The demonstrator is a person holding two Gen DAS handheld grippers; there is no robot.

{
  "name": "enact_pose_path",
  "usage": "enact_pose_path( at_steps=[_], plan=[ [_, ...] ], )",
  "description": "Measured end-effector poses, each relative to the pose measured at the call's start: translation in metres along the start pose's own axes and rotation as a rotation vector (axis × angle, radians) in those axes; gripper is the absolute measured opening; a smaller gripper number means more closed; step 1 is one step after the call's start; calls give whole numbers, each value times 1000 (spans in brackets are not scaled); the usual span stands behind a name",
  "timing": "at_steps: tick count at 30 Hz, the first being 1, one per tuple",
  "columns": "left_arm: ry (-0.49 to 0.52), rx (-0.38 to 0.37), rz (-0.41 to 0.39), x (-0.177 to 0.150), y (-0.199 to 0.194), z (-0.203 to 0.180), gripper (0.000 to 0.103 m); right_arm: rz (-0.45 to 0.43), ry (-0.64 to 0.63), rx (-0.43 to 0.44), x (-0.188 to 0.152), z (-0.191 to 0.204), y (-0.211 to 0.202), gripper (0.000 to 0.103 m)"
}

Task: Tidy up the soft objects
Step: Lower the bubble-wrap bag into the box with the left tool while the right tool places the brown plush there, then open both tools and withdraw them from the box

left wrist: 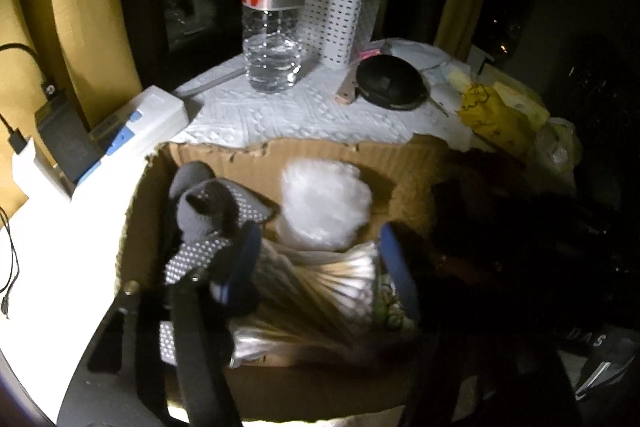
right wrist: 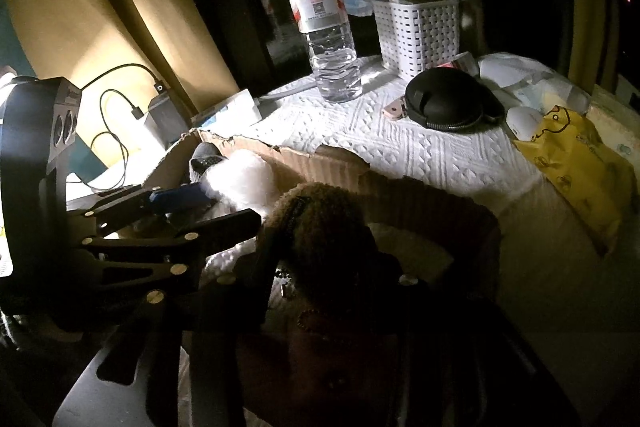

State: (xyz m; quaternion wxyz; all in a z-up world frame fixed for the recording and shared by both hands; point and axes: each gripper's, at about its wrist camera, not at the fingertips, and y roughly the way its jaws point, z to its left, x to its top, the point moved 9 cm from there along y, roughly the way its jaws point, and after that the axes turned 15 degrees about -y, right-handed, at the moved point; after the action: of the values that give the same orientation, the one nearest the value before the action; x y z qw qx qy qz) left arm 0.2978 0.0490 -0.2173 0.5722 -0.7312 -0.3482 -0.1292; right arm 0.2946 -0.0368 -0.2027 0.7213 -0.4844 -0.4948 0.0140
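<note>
While the left gripper (left wrist: 316, 267) hangs with its blue-tipped fingers spread wide over the cardboard box (left wrist: 304, 151), it grips nothing. Inside the box lie a grey dotted sock (left wrist: 208, 211), a white fluffy ball (left wrist: 324, 207) and a clear pack of cotton swabs (left wrist: 320, 287). All 3 look light; the sock and ball should squash easily, so a pinch through the middle of the bulk would suit, while the slick wrapper may slip.

From the right wrist, a brown fuzzy toy (right wrist: 320, 227) sits at the right gripper (right wrist: 324, 279), over the near edge of the box; the gloom hides whether the fingers clamp it, so I cannot tell. That view also shows the left gripper from the side, and a water bottle (right wrist: 324, 27) and white basket (right wrist: 420, 31) on the surface (right wrist: 400, 147). Only the left view looks down into the box.
</note>
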Motion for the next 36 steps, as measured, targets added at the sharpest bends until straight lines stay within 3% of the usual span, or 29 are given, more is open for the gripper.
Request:
enact_pose_path(
  at_steps=[5, 21, 36],
  plan=[
    [-3, 11, -37, 4, -17, 1, 69, -10, 1, -17, 3, 1, -11, 52],
    [23, 6, -181, 3, -116, -13, 72, -91, -41, -161, 16, 22, -91, 56],
    [29, -14, -278, -21, -203, -21, 76, -164, -61, -251, 20, 65, -172, 59]
  ],
)
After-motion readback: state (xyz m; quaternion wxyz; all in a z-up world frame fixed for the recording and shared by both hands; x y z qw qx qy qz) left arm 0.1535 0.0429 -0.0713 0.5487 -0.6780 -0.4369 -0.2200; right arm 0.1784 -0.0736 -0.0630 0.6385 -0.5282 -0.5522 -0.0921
